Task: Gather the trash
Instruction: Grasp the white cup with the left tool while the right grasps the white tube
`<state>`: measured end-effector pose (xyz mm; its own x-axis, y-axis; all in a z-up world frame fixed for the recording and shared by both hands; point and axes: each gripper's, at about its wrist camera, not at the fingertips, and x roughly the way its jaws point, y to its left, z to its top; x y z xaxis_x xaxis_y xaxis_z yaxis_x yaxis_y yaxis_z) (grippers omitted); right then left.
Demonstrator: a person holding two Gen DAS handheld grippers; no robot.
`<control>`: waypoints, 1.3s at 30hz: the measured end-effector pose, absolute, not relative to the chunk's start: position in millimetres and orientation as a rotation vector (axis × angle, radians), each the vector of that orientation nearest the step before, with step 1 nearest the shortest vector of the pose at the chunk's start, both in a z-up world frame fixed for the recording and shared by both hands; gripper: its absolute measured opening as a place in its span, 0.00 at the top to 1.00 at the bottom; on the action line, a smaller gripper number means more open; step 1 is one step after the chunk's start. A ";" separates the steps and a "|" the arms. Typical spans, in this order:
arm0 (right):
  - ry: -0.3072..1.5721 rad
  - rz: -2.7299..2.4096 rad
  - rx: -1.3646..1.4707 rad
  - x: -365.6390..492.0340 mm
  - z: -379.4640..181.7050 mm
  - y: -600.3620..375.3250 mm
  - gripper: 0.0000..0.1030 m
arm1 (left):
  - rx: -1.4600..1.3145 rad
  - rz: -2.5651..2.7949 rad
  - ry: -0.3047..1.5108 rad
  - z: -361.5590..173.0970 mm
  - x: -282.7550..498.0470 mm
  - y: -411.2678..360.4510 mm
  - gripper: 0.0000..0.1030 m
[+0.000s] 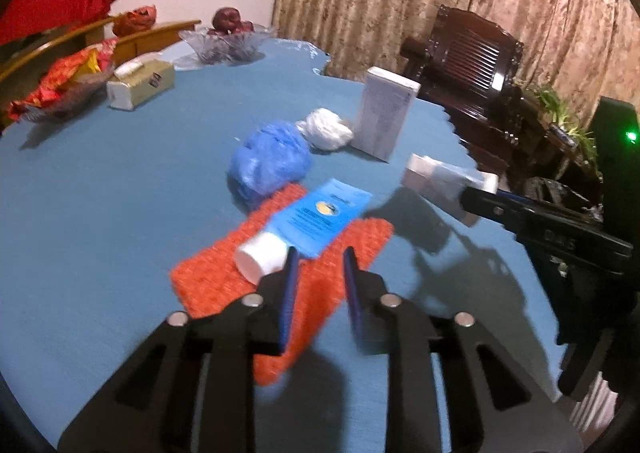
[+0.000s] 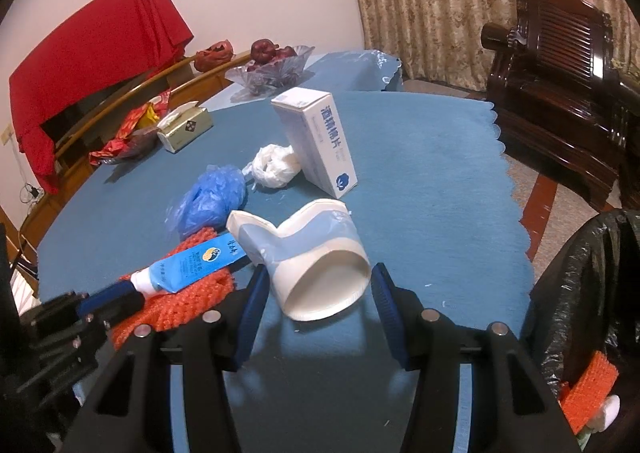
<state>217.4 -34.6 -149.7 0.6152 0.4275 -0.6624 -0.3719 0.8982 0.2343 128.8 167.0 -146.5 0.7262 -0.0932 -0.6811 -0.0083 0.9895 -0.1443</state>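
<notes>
On the blue table point(image 2: 432, 157): one tube point(image 1: 316, 219), left hand-held gripper point(image 1: 318, 259) unclenched, right hand-held gripper point(image 2: 318, 281) grasping one cup point(image 2: 316, 265).

Lighting: indoor, warm, moderate. Hard dark shadows fall on the table point(image 1: 100, 189) beneath each hand-held gripper. Glare: green indicator light at far right, left wrist view. Blur: soft throughout, worst near the fingers. Distortion: strong fisheye bending, black vignette at corners.
</notes>
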 end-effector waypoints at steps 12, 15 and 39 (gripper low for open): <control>0.792 0.463 0.074 216.6 -151.9 -34.5 0.49 | -0.197 -0.051 0.834 -167.6 149.9 192.2 0.59; 0.792 0.454 0.080 216.2 -151.2 -38.1 0.49 | -0.215 -0.089 0.834 -164.1 143.4 181.9 0.59; 0.779 0.427 0.099 212.9 -145.4 -51.5 0.49 | -0.214 -0.125 0.818 -156.5 150.4 162.0 0.72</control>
